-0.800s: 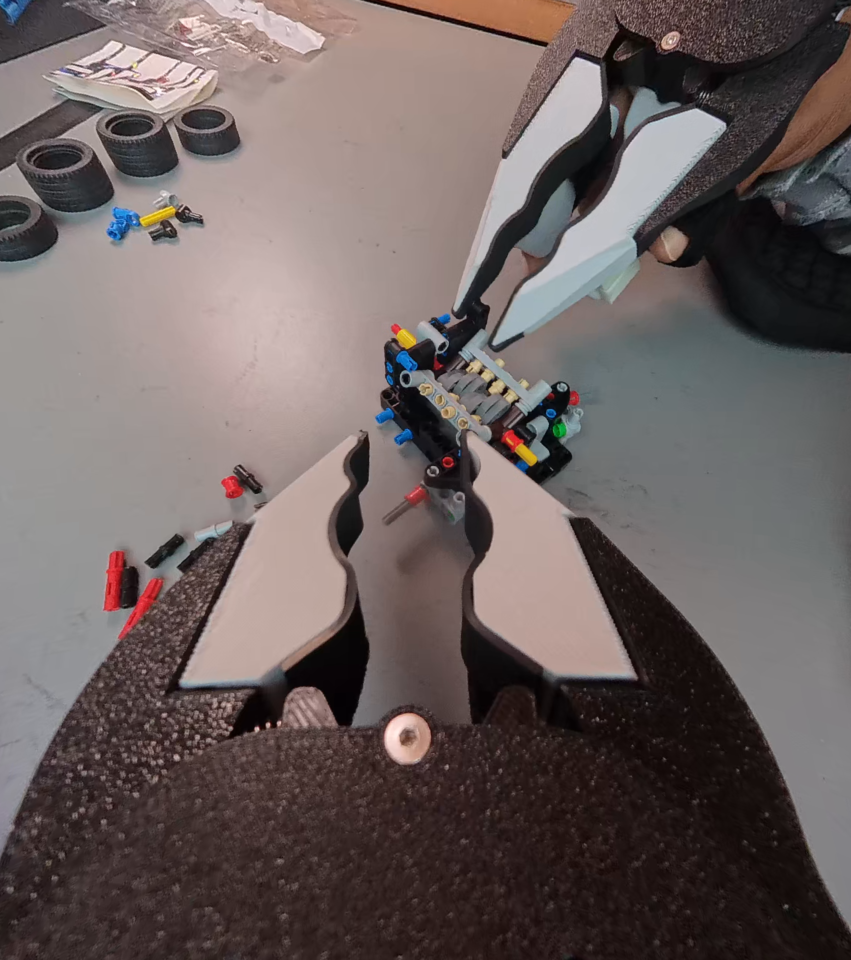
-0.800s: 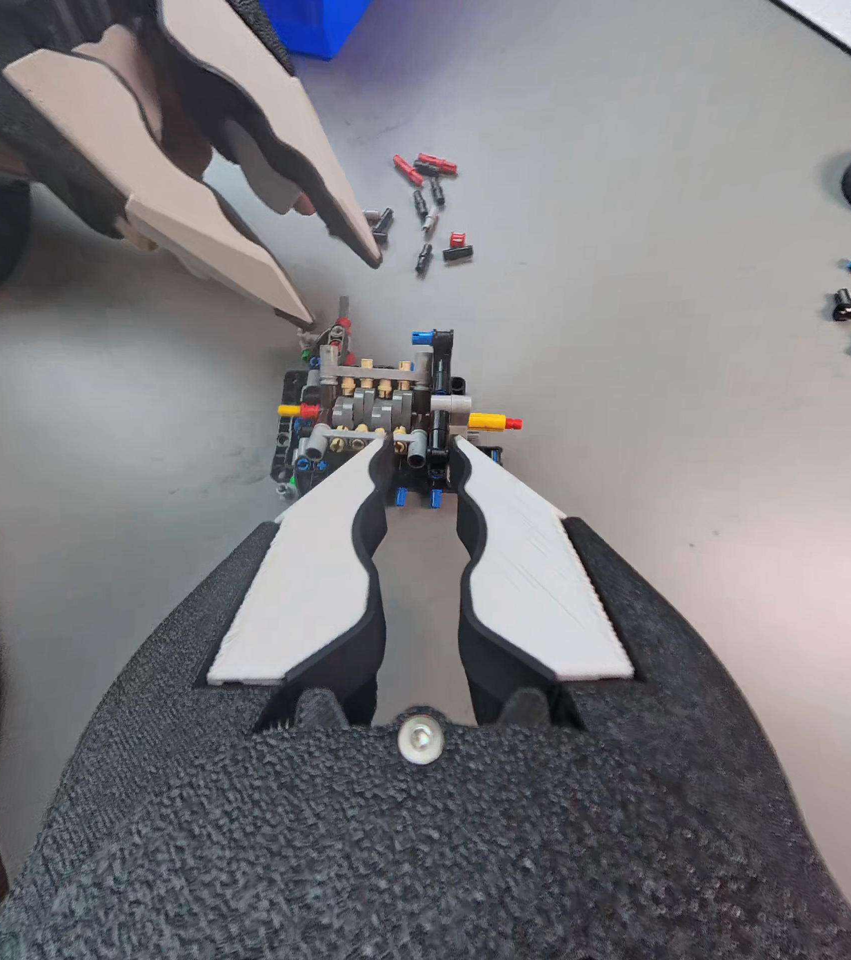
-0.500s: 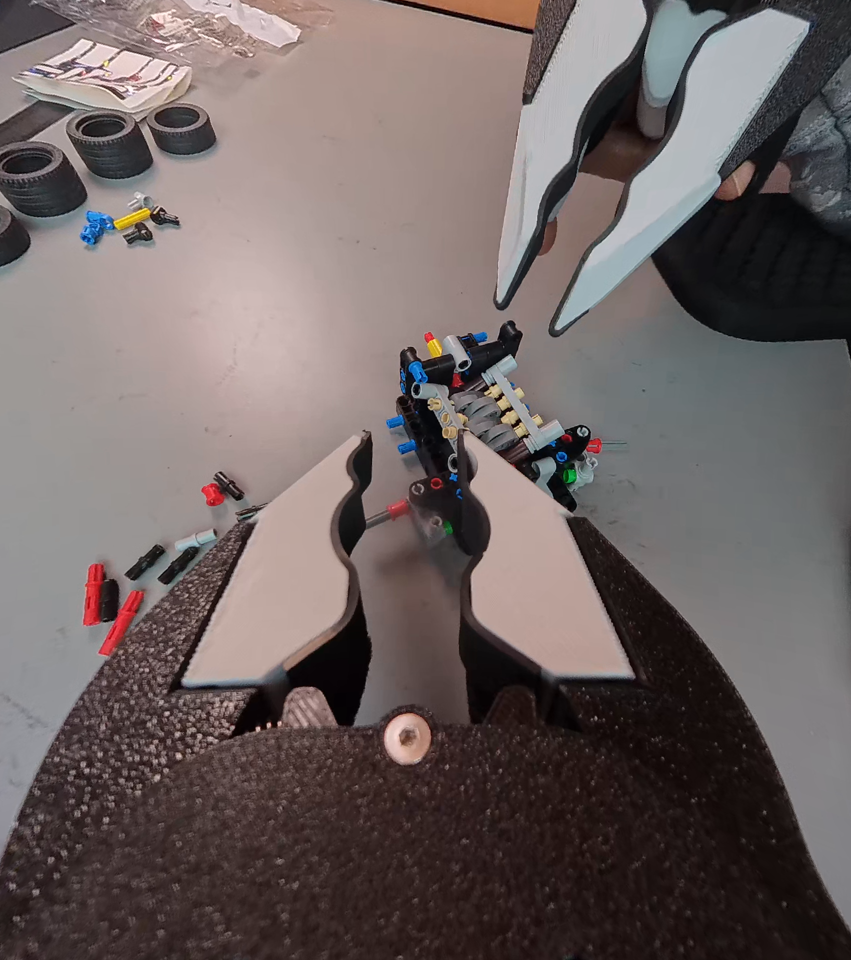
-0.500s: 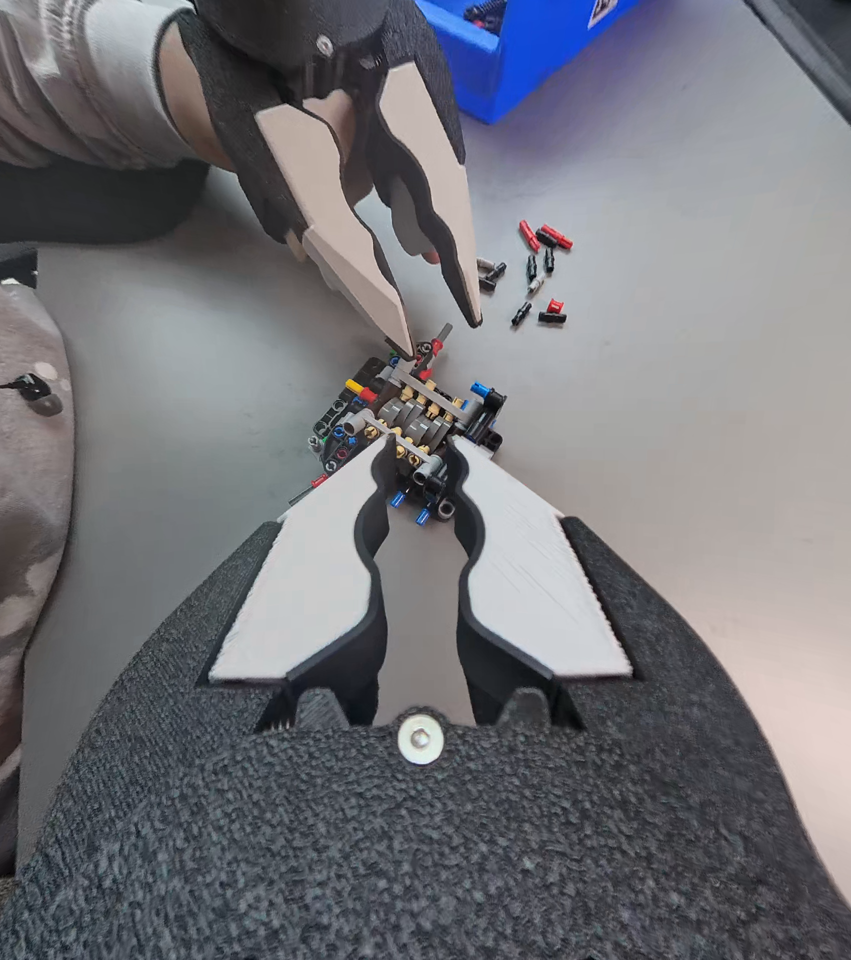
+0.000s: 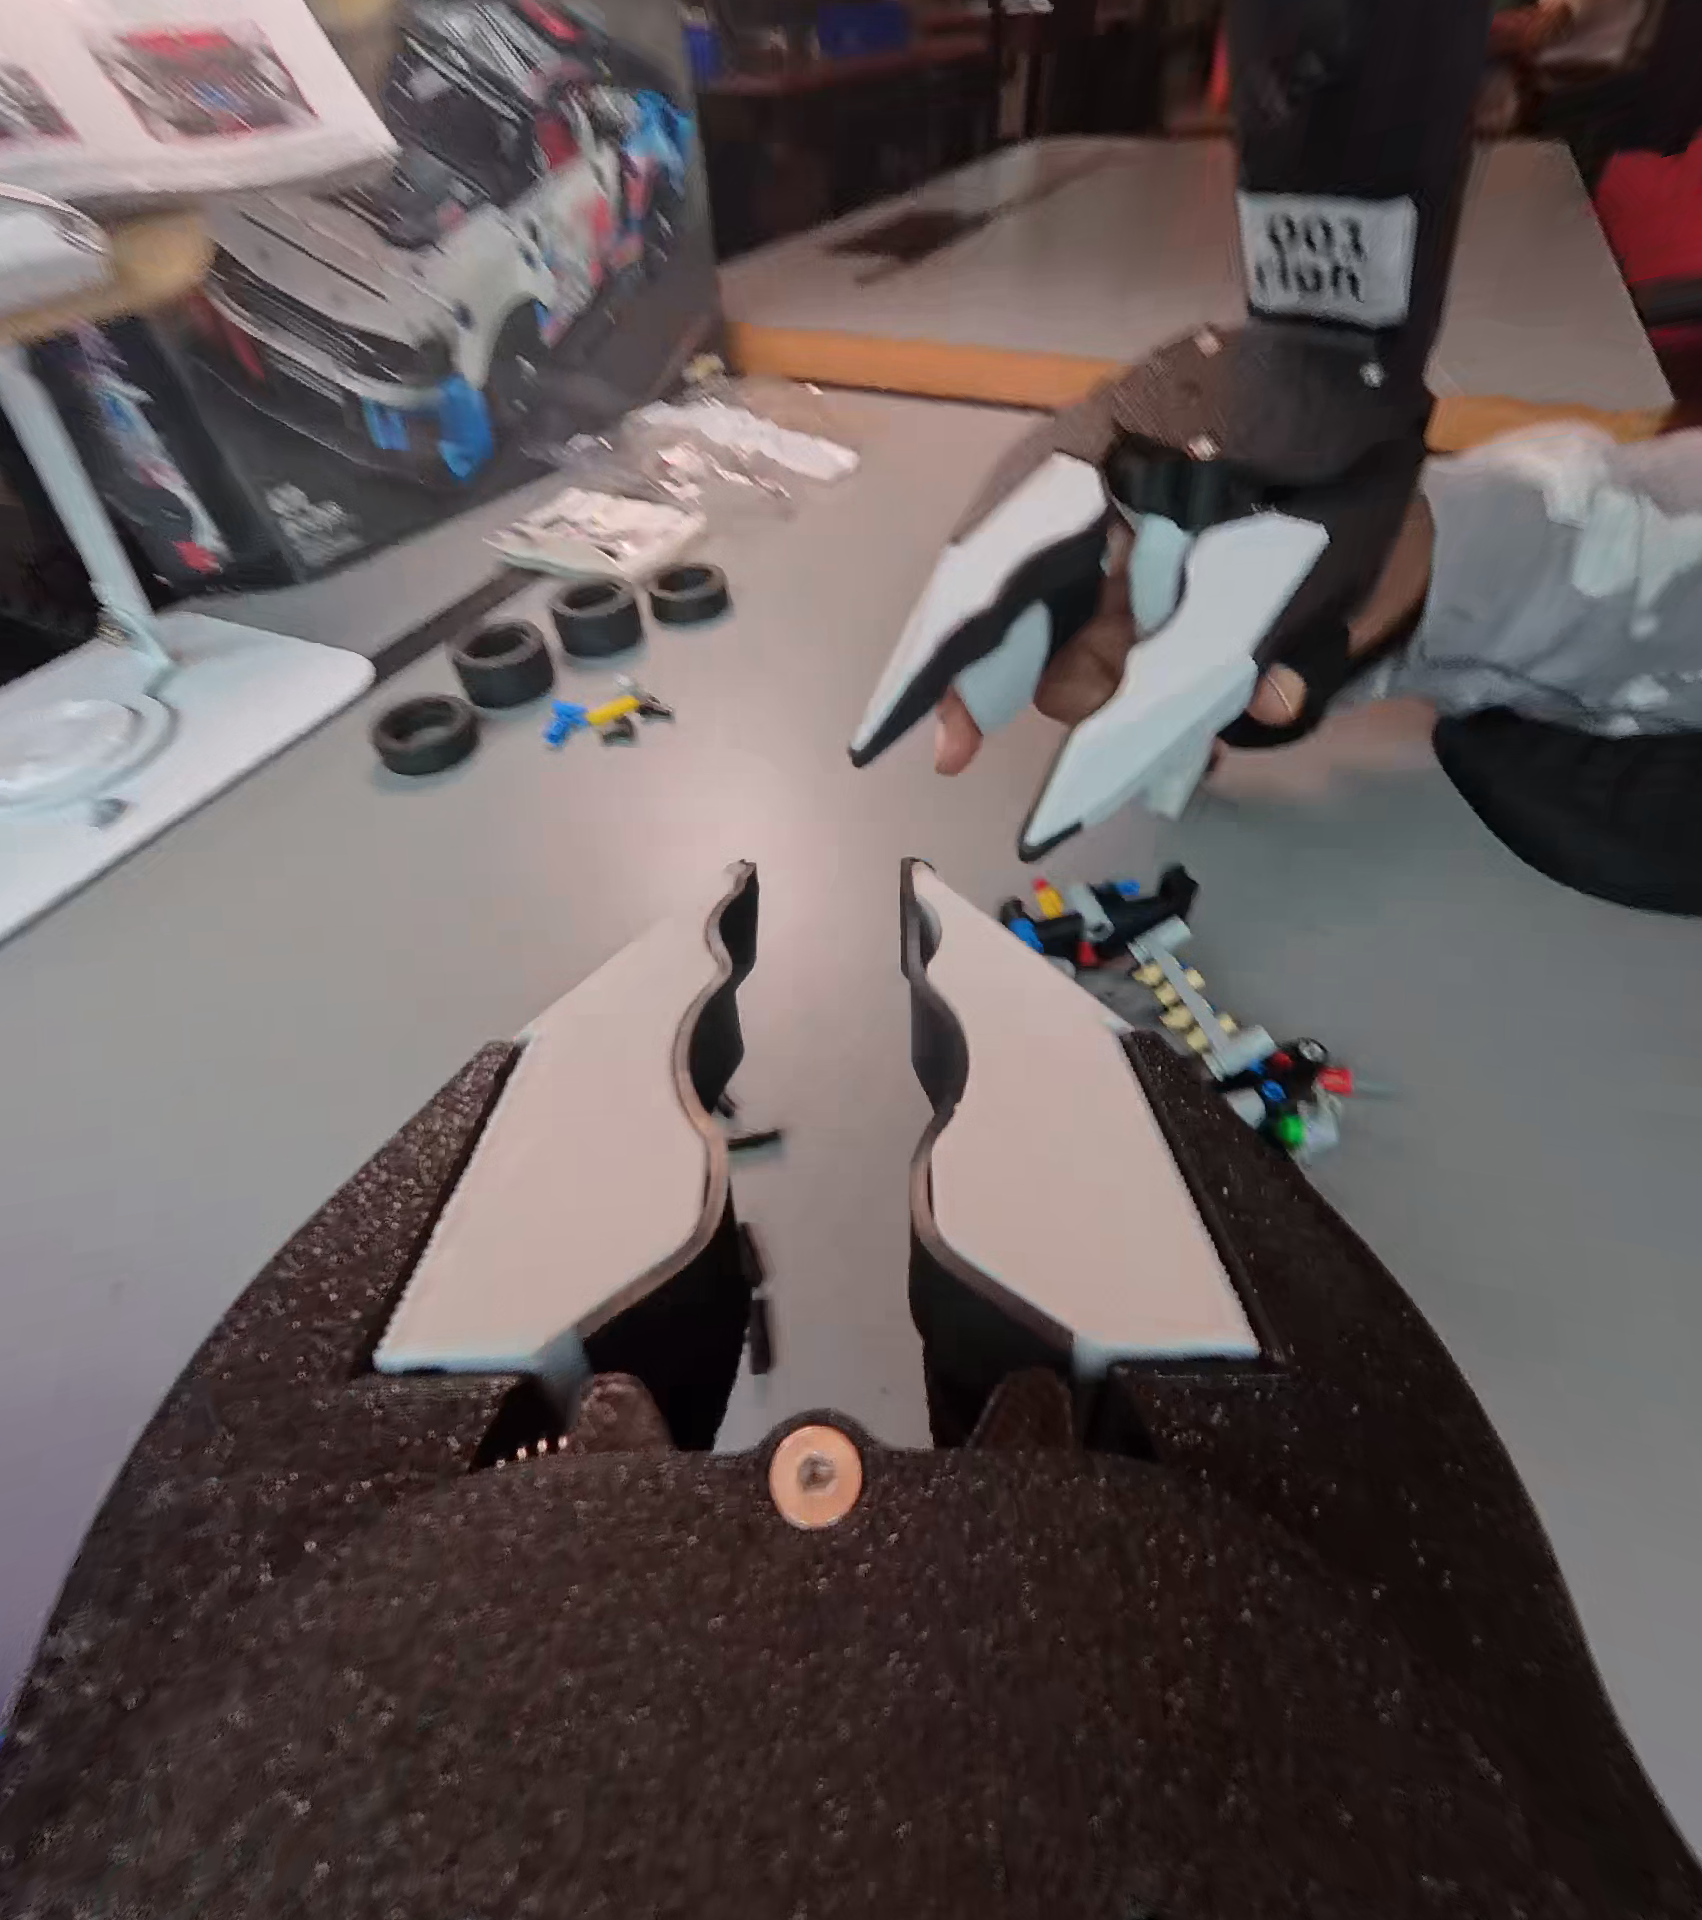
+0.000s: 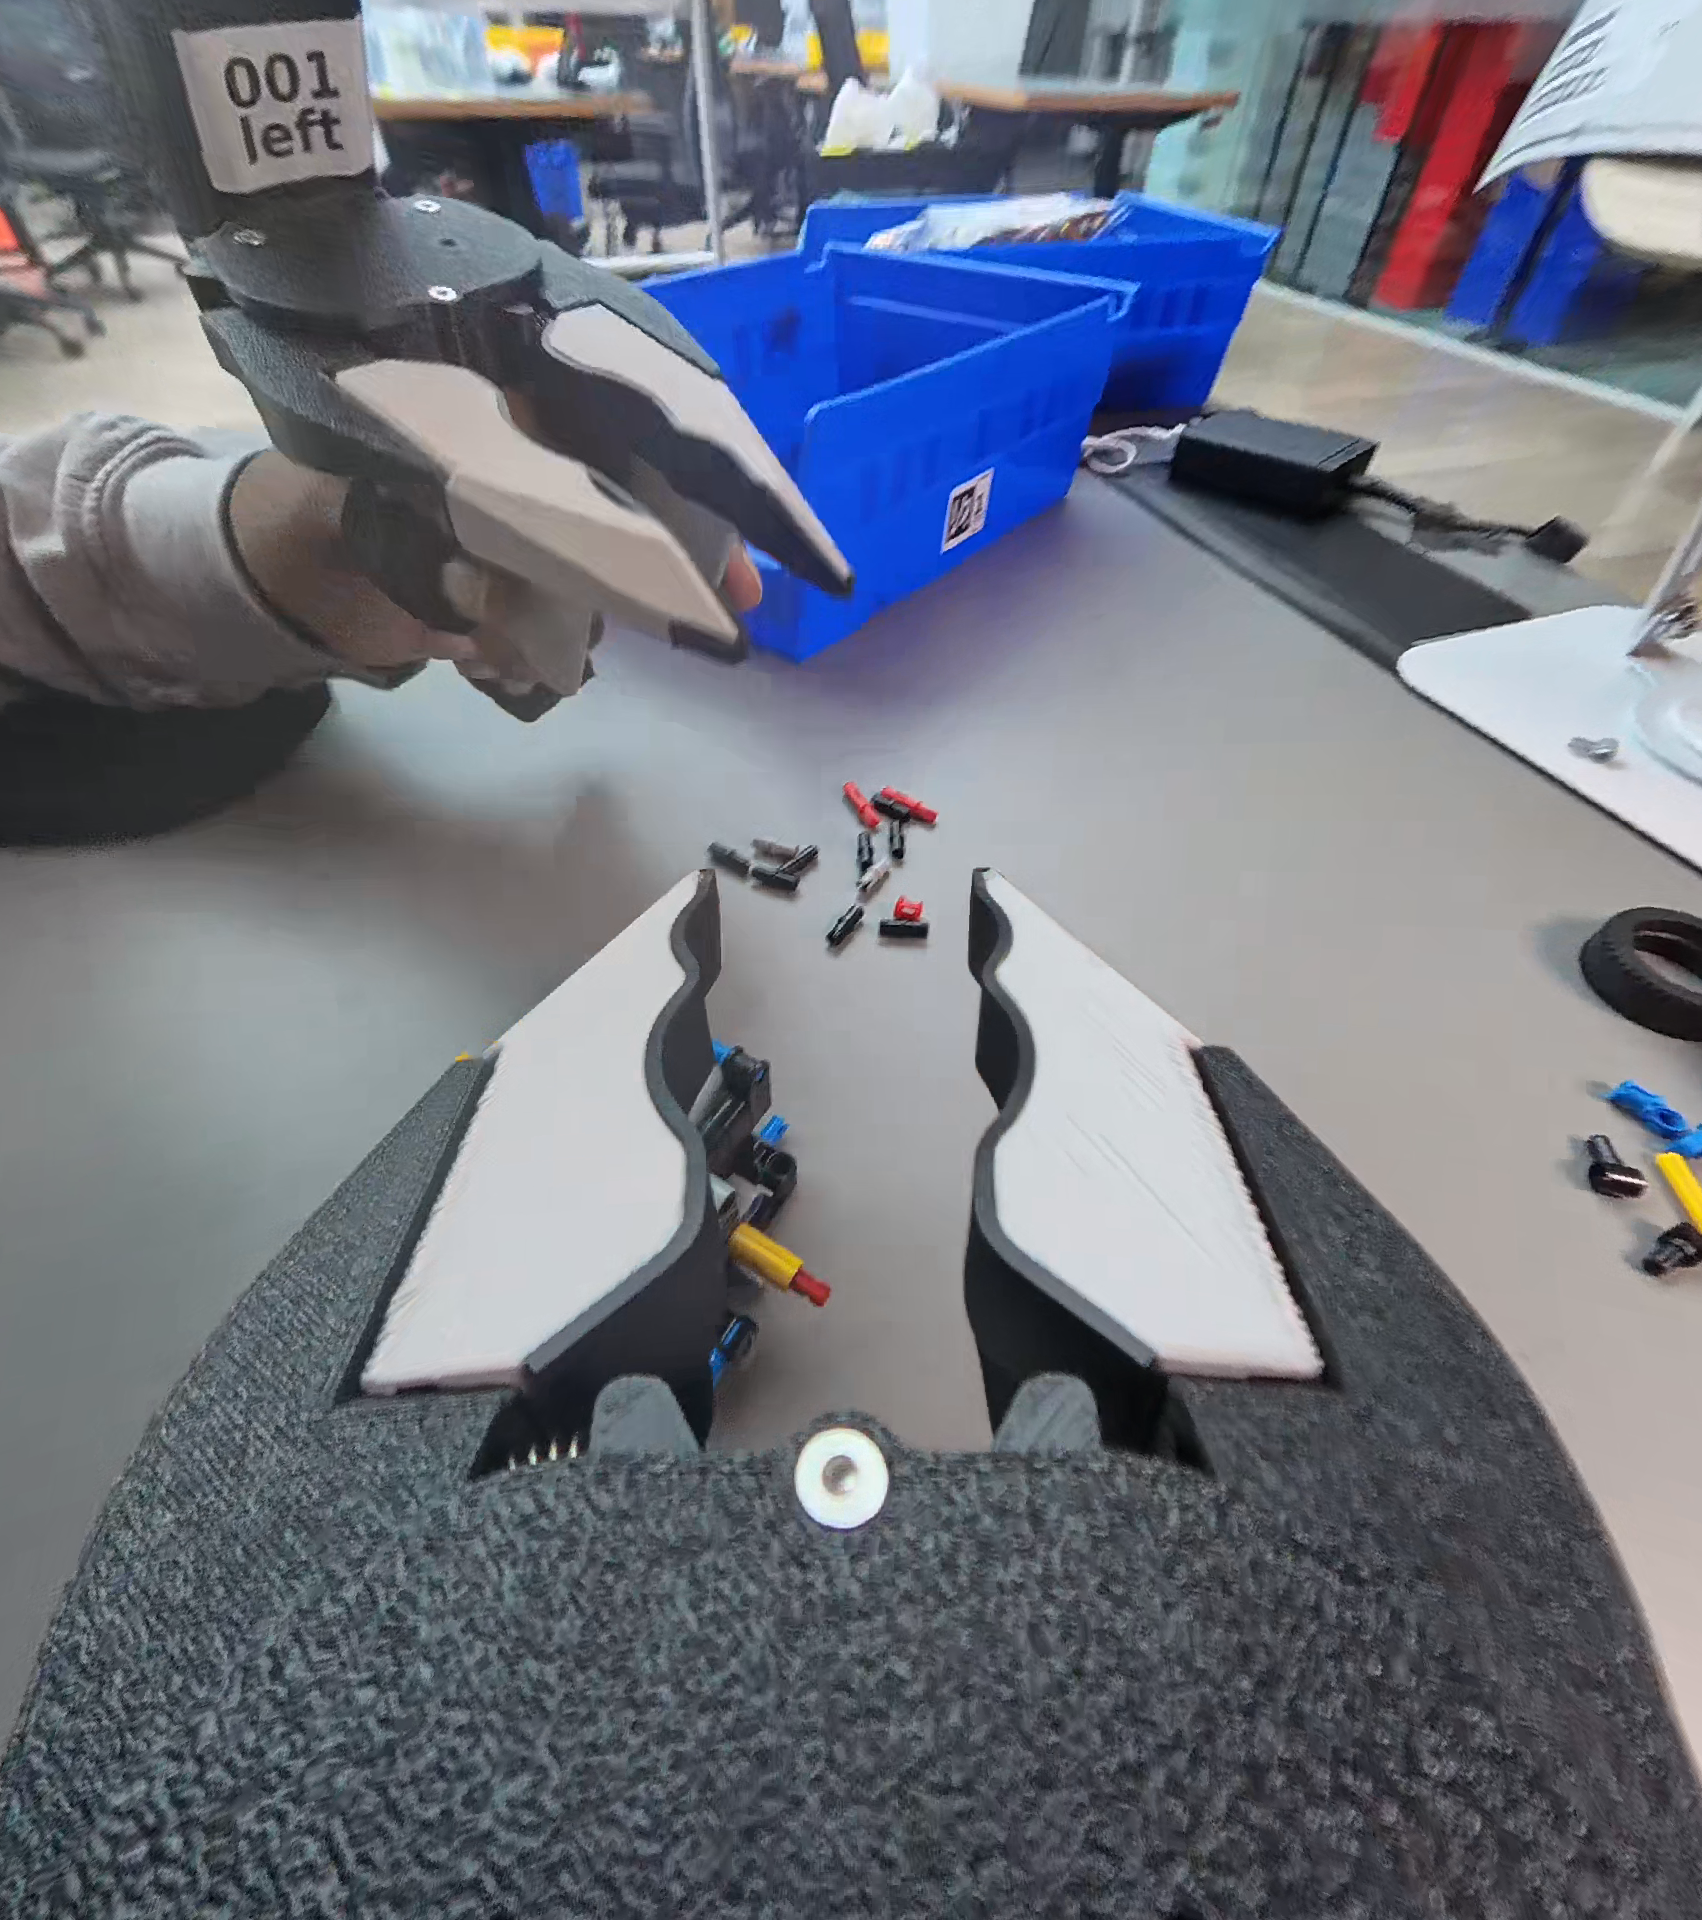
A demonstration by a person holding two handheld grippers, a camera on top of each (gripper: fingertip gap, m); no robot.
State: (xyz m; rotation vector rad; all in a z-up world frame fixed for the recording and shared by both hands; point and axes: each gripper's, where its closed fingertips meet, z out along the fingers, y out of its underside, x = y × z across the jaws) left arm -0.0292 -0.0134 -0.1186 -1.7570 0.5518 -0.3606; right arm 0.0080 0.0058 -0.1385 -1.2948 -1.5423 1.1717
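The left gripper (image 5: 828, 868) is held above the grey table (image 5: 359, 1039) with its jaws moderately apart and nothing between them. It touches nothing. The nearest thing is the brick model (image 5: 1169, 987), a small block of black, grey, tan and coloured pieces lying on the table just to the right of the gripper's right finger and clear of it. The right gripper (image 6: 842, 878) is also empty, its jaws spread wider. In the left wrist view it hangs over the far side of the model, tips slanting down toward it but apart from it. In its own view the model shows partly hidden under its left finger, a yellow-and-red axle (image 6: 774, 1262) sticking out into the gap. Beyond the model from the right gripper's side lies a scatter of red and black pins (image 6: 857, 862). Well away from the model on the opposite side are four black tyres (image 5: 556, 644) and, near them, a few blue, yellow and black bits (image 5: 603, 715). Farther from the model stand a white lamp base (image 5: 151, 717) and blue bins (image 6: 951, 395).
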